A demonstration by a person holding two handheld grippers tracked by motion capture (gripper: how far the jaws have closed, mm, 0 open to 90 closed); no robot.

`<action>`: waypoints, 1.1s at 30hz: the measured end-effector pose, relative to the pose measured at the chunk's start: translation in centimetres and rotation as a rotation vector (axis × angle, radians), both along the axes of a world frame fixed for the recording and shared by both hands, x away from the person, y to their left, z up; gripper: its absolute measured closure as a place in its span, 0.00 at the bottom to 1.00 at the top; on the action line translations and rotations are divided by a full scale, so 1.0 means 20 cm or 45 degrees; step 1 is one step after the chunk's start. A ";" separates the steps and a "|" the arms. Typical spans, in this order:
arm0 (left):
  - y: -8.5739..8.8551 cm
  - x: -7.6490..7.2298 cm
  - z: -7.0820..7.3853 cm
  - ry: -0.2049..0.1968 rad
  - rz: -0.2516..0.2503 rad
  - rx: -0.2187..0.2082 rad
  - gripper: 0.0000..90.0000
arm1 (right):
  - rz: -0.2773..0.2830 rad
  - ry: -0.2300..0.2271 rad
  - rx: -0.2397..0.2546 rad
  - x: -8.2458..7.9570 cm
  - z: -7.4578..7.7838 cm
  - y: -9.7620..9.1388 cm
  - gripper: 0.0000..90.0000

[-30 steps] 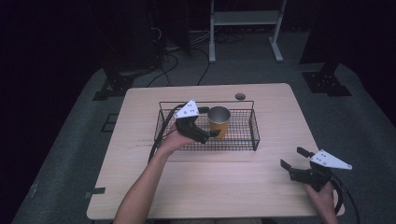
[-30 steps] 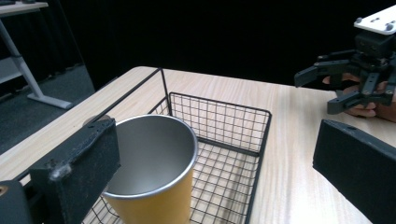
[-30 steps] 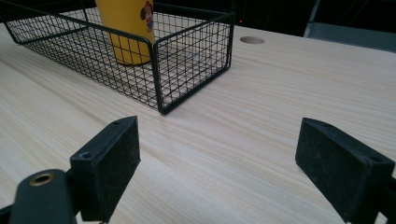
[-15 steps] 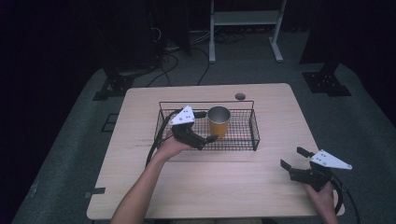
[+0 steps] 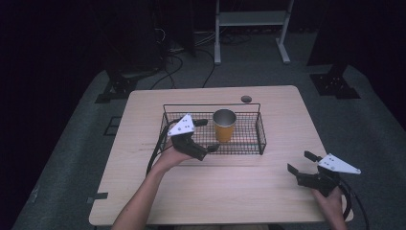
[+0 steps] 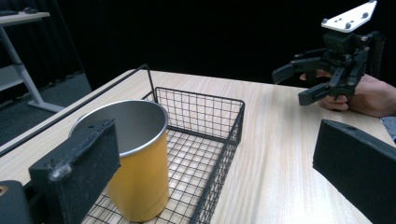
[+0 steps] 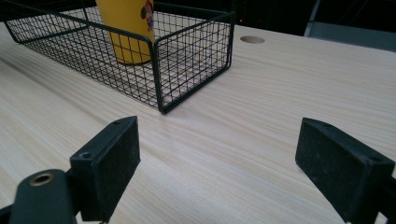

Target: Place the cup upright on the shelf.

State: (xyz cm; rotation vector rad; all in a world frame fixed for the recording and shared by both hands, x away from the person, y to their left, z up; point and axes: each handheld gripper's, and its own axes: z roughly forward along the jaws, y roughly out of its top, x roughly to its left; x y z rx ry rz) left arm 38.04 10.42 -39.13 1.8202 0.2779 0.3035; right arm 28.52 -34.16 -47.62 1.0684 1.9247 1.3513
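Standing upright inside the black wire mesh basket, the yellow metal cup with a silver rim sits just at 3 o'clock of the left gripper, whose jaws are spread apart, empty. At the 4 o'clock corner of the light wooden table, the right gripper rests, jaws wide, gripping nothing.

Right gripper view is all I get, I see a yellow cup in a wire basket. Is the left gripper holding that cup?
Observer: No. In the high view the left gripper sits beside the yellow cup, jaws open, not touching it.
Operator: Is the cup empty?
Observer: It looks so; the left gripper view shows a bare metal inside.
Operator: Where is my right gripper on the table?
Observer: The right gripper is near the table's front right corner, jaws open, well clear of the wire basket.
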 end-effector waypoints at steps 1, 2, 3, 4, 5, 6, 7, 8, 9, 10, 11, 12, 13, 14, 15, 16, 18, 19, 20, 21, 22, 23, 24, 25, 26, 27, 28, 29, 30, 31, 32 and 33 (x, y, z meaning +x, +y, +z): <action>0.00 0.00 0.00 0.000 0.000 0.000 0.00 | 0.000 0.001 0.000 0.00 0.00 0.00 0.14; 0.00 -0.01 0.00 0.002 -0.003 0.008 0.00 | 0.000 0.001 0.000 0.00 0.00 0.00 0.14; 0.01 -0.02 0.00 -0.008 0.000 0.000 0.00 | 0.002 -0.001 -0.002 0.00 0.00 0.00 0.14; 0.01 -0.02 0.00 -0.008 0.000 0.000 0.00 | 0.002 -0.001 -0.002 0.00 0.00 0.00 0.14; 0.01 -0.03 0.00 -0.008 0.000 -0.007 0.00 | 0.002 -0.001 -0.003 0.00 0.00 0.00 0.14; 0.01 -0.03 0.00 -0.008 0.000 -0.007 0.00 | 0.002 -0.001 -0.003 0.00 0.00 0.00 0.14; 0.02 -0.04 -0.01 -0.007 0.003 -0.009 0.00 | 0.002 0.000 -0.002 0.00 0.00 0.00 0.14; 0.02 -0.04 -0.01 -0.007 0.003 -0.009 0.00 | 0.002 0.000 -0.002 0.00 0.00 0.00 0.14; 0.03 -0.05 -0.01 -0.008 0.005 -0.011 0.00 | 0.002 0.000 -0.004 0.00 0.00 0.00 0.14; 0.03 -0.05 -0.02 -0.008 0.007 -0.015 0.00 | 0.002 0.000 -0.004 0.00 0.00 0.00 0.14; 0.03 -0.05 -0.02 -0.008 0.007 -0.015 0.00 | 0.002 0.000 -0.004 0.00 0.00 0.00 0.14; 0.04 -0.06 -0.02 -0.002 0.009 -0.007 0.00 | 0.002 0.000 -0.004 0.00 0.00 0.00 0.14; 0.04 -0.07 -0.03 -0.004 0.016 -0.014 0.00 | 0.002 0.001 -0.004 0.00 0.00 0.00 0.14; 0.05 -0.07 -0.03 -0.003 0.016 -0.016 0.00 | 0.002 0.001 -0.005 0.00 0.00 0.00 0.14; 0.05 -0.07 -0.03 -0.003 0.016 -0.016 0.00 | 0.002 0.001 -0.005 0.00 0.00 0.00 0.14; 0.05 -0.08 -0.04 -0.003 0.018 -0.020 0.00 | 0.002 0.001 -0.006 0.00 0.00 0.00 0.14; 0.07 -0.09 -0.05 -0.002 0.024 -0.025 0.00 | 0.002 0.001 -0.006 0.00 0.00 0.00 0.14; 0.07 -0.10 -0.05 0.002 0.022 -0.022 0.00 | 0.002 0.001 -0.006 0.00 0.00 0.00 0.14; 0.07 -0.10 -0.05 -0.002 0.024 -0.023 0.00 | 0.002 0.002 -0.006 0.00 0.00 0.00 0.14; 0.07 -0.11 -0.06 -0.006 0.025 -0.021 0.00 | 0.002 0.002 -0.006 0.00 0.00 0.00 0.14; 0.08 -0.12 -0.06 -0.008 0.027 -0.021 0.00 | 0.001 0.002 -0.007 0.00 0.00 0.00 0.14; 0.08 -0.12 -0.06 -0.008 0.027 -0.021 0.00 | 0.002 0.003 -0.007 0.00 0.00 0.00 0.14; 0.08 -0.13 -0.06 -0.005 0.029 -0.030 0.00 | 0.002 0.001 -0.007 0.00 0.00 0.00 0.14; 0.08 -0.13 -0.06 -0.005 0.029 -0.030 0.00 | 0.002 0.001 -0.007 0.00 0.00 0.00 0.14; 0.09 -0.13 -0.07 -0.008 0.030 -0.032 0.00 | 0.001 0.002 -0.007 0.00 0.00 0.00 0.14; 0.09 -0.14 -0.08 -0.005 0.031 -0.032 0.00 | 0.000 0.003 -0.007 0.00 0.00 0.00 0.14; 0.10 -0.15 -0.08 0.004 0.032 -0.029 0.00 | 0.000 0.003 -0.007 0.00 0.00 0.00 0.14; 0.10 -0.15 -0.08 0.000 0.035 -0.032 0.00 | 0.001 0.004 -0.007 0.00 0.00 0.00 0.14; 0.10 -0.15 -0.08 0.000 0.035 -0.032 0.00 | 0.001 0.004 -0.007 0.00 0.00 0.00 0.14; 0.11 -0.16 -0.09 0.000 0.040 -0.034 0.00 | 0.001 0.005 -0.007 0.00 0.00 0.00 0.14; 0.11 -0.16 -0.09 0.001 0.040 -0.036 0.00 | 0.000 0.004 -0.007 0.00 0.00 0.00 0.14; 0.11 -0.17 -0.09 0.003 0.040 -0.040 0.00 | 0.001 0.004 -0.007 0.00 0.00 0.00 0.14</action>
